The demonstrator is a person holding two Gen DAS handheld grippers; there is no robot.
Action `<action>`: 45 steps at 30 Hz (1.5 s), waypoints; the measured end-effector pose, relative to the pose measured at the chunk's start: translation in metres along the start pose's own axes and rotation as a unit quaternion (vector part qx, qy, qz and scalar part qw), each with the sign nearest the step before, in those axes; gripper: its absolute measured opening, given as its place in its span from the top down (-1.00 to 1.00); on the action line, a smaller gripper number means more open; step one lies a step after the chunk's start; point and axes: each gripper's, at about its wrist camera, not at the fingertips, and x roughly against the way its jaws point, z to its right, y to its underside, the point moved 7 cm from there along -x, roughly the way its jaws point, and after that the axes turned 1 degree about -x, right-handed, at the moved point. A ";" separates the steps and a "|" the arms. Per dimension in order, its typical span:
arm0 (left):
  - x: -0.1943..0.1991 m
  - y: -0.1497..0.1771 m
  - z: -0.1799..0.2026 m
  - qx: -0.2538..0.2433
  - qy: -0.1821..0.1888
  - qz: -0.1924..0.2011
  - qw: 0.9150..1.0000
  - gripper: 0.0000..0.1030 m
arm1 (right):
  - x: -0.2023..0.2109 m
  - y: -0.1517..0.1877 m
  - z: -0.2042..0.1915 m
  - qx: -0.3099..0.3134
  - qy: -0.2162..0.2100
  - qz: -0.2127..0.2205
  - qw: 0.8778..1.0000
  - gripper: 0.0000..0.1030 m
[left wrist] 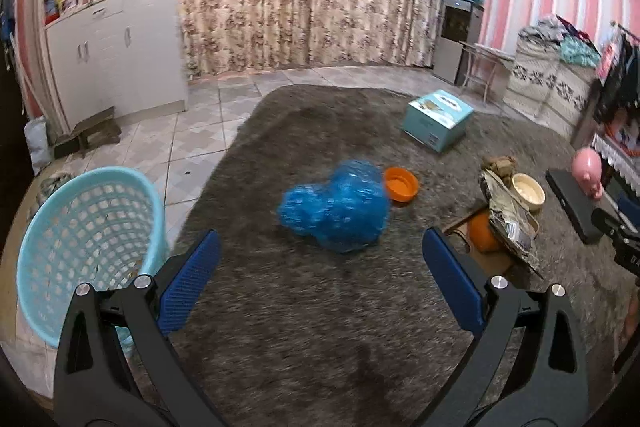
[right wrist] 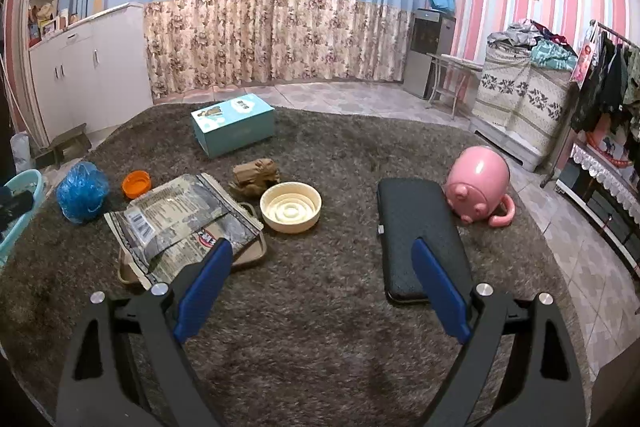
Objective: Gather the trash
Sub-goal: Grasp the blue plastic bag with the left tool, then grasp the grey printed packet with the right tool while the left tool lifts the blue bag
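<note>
Both grippers hang released over a shaggy grey-brown rug point(left wrist: 320, 327), blue pads spread wide with nothing between them. Just ahead of the left gripper point(left wrist: 320, 251) lies a crumpled blue plastic bag point(left wrist: 336, 207), blurred, resting on the rug; to that gripper's left, partly on the tiled floor, a light blue laundry basket point(left wrist: 80, 239) leans toward the camera. Touching the bag's far right side sits a small orange bowl point(left wrist: 401, 184). Ahead of the right gripper point(right wrist: 322, 259) is bare rug, with a flat black case point(right wrist: 416, 227) under its right pad and an open newspaper point(right wrist: 180, 223) over a tan tray beside its left pad. Farther on stand a cream ridged bowl point(right wrist: 291, 207), a crumpled brown paper wad point(right wrist: 256, 177) and a pink piggy bank point(right wrist: 478, 185) tipped beside the case. Beyond those, a teal cardboard box point(right wrist: 233, 125) sits near the rug's far edge.
</note>
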 end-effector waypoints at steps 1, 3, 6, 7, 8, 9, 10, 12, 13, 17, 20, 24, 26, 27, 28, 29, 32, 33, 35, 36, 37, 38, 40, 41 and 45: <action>-0.005 0.000 0.003 -0.004 0.000 -0.002 1.000 -0.89 | -0.001 0.002 0.001 0.000 0.002 -0.002 1.000 -0.73; -0.018 0.000 0.008 -0.011 -0.003 -0.012 1.000 -0.89 | -0.004 0.006 0.002 0.000 0.003 -0.006 1.000 -0.73; -0.035 -0.003 0.012 -0.013 -0.006 -0.025 1.000 -0.88 | -0.009 0.013 0.002 -0.004 0.000 -0.015 1.000 -0.73; -0.040 -0.004 0.013 -0.013 -0.003 -0.026 1.000 -0.82 | -0.010 0.015 0.002 -0.005 -0.002 -0.018 1.000 -0.73; -0.044 -0.006 0.014 -0.013 -0.001 -0.027 1.000 -0.78 | -0.011 0.017 0.001 -0.004 -0.003 -0.020 1.000 -0.73; -0.051 -0.007 0.015 -0.015 0.000 -0.033 0.999 -0.64 | -0.013 0.019 0.000 -0.003 -0.003 -0.024 1.000 -0.73; -0.059 -0.007 0.016 -0.015 0.006 -0.043 0.999 -0.38 | -0.014 0.020 -0.001 -0.003 -0.004 -0.025 1.000 -0.73; -0.070 -0.004 0.017 -0.015 0.019 -0.066 0.998 0.11 | -0.014 0.020 -0.006 -0.001 -0.009 -0.027 1.000 -0.73; -0.075 -0.001 0.017 -0.015 0.024 -0.076 0.997 0.36 | -0.014 0.020 -0.008 0.000 -0.010 -0.026 1.000 -0.73; -0.064 0.001 0.012 -0.007 0.039 -0.071 0.997 0.54 | -0.012 0.019 -0.026 0.012 -0.025 -0.024 0.999 -0.73; -0.046 0.003 0.004 -0.014 0.026 -0.062 0.998 0.54 | -0.011 0.021 -0.048 0.023 -0.044 -0.027 0.998 -0.73; -0.025 0.010 -0.015 -0.003 0.011 -0.059 0.998 0.54 | -0.012 0.020 -0.077 0.042 -0.064 -0.029 0.997 -0.73; -0.016 0.011 -0.025 0.006 0.009 -0.058 0.998 0.54 | -0.013 0.020 -0.095 0.063 -0.064 -0.027 0.996 -0.73; -0.011 0.011 -0.030 0.012 0.008 -0.055 0.998 0.54 | -0.014 0.020 -0.100 0.068 -0.065 -0.028 0.995 -0.73; -0.006 0.011 -0.034 0.016 0.007 -0.053 0.998 0.54 | -0.016 0.020 -0.106 0.072 -0.068 -0.031 0.995 -0.73; -0.002 0.012 -0.037 0.018 0.005 -0.051 0.999 0.54 | -0.019 0.021 -0.113 0.076 -0.069 -0.036 0.994 -0.73; 0.008 0.012 -0.047 0.025 -0.002 -0.046 0.999 0.54 | -0.029 0.021 -0.121 0.086 -0.061 -0.045 0.993 -0.73; 0.011 0.012 -0.050 0.029 -0.003 -0.045 0.999 0.54 | -0.032 0.021 -0.123 0.088 -0.058 -0.048 0.993 -0.73; 0.017 0.014 -0.056 0.037 -0.006 -0.041 0.998 0.54 | -0.035 0.021 -0.126 0.091 -0.055 -0.051 0.993 -0.72; 0.018 0.014 -0.059 0.039 -0.006 -0.040 0.998 0.54 | -0.037 0.021 -0.126 0.093 -0.051 -0.053 0.993 -0.70; 0.019 0.015 -0.061 0.040 -0.008 -0.039 0.998 0.54 | -0.038 0.021 -0.125 0.094 -0.048 -0.053 0.993 -0.61; 0.021 0.016 -0.063 0.042 -0.009 -0.039 0.998 0.54 | -0.038 0.021 -0.124 0.093 -0.047 -0.055 0.993 -0.52; 0.021 0.018 -0.067 0.045 -0.010 -0.040 0.998 0.54 | -0.041 0.022 -0.121 0.092 -0.049 -0.066 0.992 -0.07; 0.022 0.019 -0.068 0.047 -0.010 -0.040 0.998 0.54 | -0.042 0.023 -0.119 0.089 -0.051 -0.072 0.992 0.01; 0.024 0.018 -0.068 0.047 -0.009 -0.035 0.998 0.54 | -0.040 0.018 -0.110 0.082 -0.054 -0.068 0.993 0.37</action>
